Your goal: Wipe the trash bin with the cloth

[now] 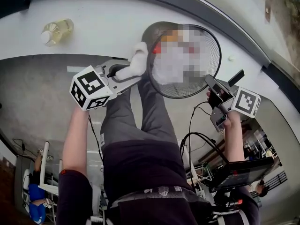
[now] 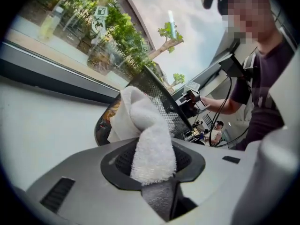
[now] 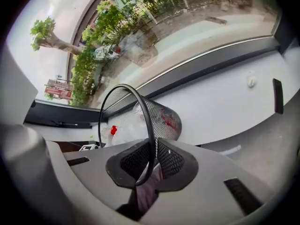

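We take the long dark grey window frame (image 3: 211, 64) as our mark. Beyond it we see daylight, green leafy trees (image 3: 93, 55), a paved strip and pale sky. On the near side of it runs a broad smooth white ledge (image 3: 225, 107), where a clear plastic bottle of yellowish liquid (image 1: 55, 31) stands. Farther from the frame, past the ledge, the mottled grey floor (image 1: 37, 97) begins.

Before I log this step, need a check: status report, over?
Left tool shut on cloth. Right tool shut on trash bin rim, bin tipped. Litter inside; nothing between cloth and bin.
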